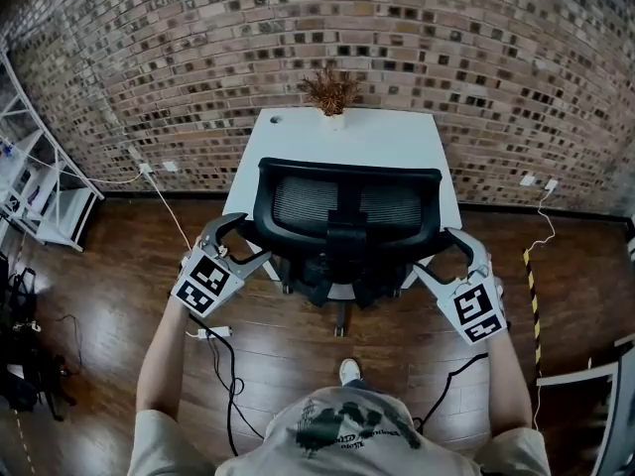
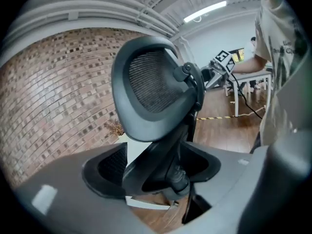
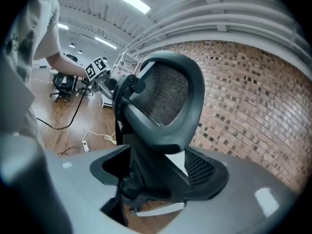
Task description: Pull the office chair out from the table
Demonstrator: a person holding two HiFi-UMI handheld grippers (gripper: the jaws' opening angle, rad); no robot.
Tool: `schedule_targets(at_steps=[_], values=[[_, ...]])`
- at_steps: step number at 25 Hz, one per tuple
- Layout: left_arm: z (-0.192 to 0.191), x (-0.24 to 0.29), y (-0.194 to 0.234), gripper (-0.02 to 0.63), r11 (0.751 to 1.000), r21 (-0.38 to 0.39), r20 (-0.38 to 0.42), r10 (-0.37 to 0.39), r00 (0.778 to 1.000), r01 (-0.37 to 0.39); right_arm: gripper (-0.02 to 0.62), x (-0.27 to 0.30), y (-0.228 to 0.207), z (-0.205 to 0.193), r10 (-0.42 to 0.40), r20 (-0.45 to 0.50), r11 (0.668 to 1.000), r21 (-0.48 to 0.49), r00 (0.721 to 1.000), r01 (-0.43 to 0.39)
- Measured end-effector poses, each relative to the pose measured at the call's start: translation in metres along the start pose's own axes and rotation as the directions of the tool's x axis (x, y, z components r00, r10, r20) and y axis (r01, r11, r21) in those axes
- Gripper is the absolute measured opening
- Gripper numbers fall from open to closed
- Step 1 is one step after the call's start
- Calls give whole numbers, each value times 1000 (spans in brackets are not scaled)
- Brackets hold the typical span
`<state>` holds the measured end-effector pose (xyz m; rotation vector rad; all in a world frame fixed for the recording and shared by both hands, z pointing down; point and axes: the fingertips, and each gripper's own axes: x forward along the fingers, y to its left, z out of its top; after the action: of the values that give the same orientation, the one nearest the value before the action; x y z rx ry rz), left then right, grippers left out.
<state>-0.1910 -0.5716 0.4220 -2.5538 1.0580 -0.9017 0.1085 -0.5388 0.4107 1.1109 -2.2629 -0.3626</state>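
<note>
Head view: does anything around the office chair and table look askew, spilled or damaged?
Nothing stands out. The office chair sits square to the table, the potted plant stands upright, and cables trail across the floor.

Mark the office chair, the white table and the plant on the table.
office chair point(image 1: 303, 203), head view, on the mesh of its backrest.
white table point(image 1: 382, 139), head view, on the bare top behind the chair.
plant point(image 1: 330, 89), head view, on its brown sprigs at the table's far edge.

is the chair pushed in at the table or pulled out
Pushed in: in the head view the back of the chair overlaps the near edge of the table, with no gap between them.
</note>
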Motion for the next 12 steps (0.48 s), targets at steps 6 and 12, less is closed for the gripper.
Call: schedule_targets(at_steps=[6, 12], values=[[-16, 20, 0, 356, 990, 114, -103, -66, 993, 78, 356, 20, -5, -18, 99, -92, 991, -76, 991, -106], [-18, 42, 0, 373, 984, 118, -142, -116, 983, 133, 373, 40, -9, -28, 199, -155, 968, -124, 968, -219]])
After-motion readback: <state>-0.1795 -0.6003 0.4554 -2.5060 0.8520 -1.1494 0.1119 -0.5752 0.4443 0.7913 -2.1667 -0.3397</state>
